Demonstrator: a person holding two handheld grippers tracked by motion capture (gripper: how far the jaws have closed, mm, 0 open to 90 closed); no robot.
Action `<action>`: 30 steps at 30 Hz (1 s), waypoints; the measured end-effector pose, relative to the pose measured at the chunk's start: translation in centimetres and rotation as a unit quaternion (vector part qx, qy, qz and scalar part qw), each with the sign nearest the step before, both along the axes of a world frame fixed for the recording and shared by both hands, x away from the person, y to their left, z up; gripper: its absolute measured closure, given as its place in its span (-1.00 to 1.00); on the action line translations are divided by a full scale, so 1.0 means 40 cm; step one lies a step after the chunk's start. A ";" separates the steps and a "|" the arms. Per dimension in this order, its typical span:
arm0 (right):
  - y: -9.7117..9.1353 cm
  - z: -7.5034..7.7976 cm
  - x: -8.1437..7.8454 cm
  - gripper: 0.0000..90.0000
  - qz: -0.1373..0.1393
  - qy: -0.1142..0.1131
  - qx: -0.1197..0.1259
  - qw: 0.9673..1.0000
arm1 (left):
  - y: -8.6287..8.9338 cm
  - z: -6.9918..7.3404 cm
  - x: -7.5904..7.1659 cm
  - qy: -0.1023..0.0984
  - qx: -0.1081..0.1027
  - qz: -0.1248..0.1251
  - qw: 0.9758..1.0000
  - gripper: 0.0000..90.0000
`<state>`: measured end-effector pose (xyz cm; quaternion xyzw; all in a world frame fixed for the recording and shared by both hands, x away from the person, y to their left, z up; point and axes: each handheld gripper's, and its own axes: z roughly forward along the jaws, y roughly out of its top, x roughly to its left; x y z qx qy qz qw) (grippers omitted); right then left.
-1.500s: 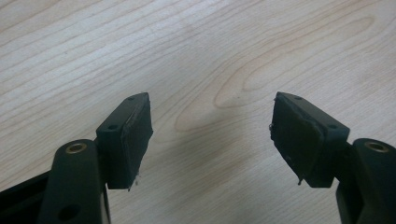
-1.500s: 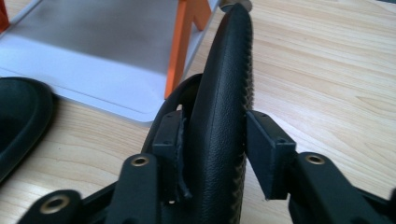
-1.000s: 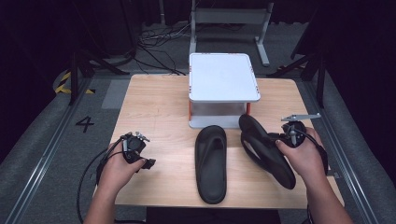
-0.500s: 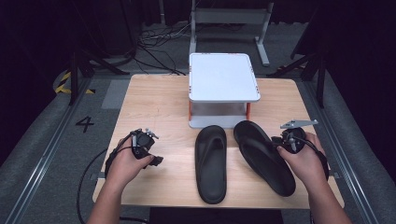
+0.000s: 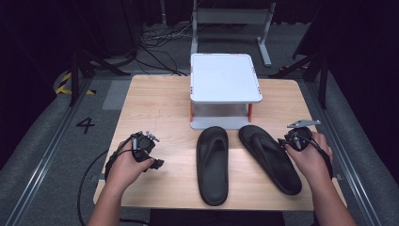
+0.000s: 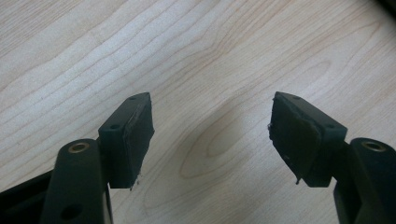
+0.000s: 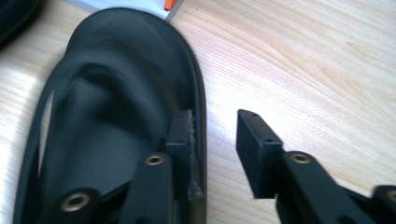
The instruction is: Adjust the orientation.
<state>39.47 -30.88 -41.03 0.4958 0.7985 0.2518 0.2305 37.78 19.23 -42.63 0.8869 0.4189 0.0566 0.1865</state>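
Two black flip-flops lie flat and side by side on the wooden table [image 5: 155, 103]: the left one [image 5: 212, 165] and the right one [image 5: 270, 157]. My right gripper [image 5: 288, 142] sits at the right flip-flop's outer edge. In the right gripper view its jaws [image 7: 215, 119] straddle the rim of the flip-flop [image 7: 107, 116]. One pad rests against the inside of the rim, while the other stands off over bare wood, so the grip is loose and the gripper is open. My left gripper [image 5: 156, 163] hovers open over bare wood [image 6: 212, 135], holding nothing.
A white stand [image 5: 226, 77] with orange legs sits at the back centre of the table, just beyond the toes of the flip-flops. Dark floor with cables and metal frames surrounds the table.
The right flip-flop, tilted up on edge in my right gripper a second ago, now lies flat beside the left one. The right hand came down with it. The left hand barely moved.
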 end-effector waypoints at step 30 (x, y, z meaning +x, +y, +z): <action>0.044 -0.081 -0.068 0.55 0.025 0.177 0.079 0.981 | -0.084 0.001 0.060 0.004 0.008 -0.047 0.999 -0.31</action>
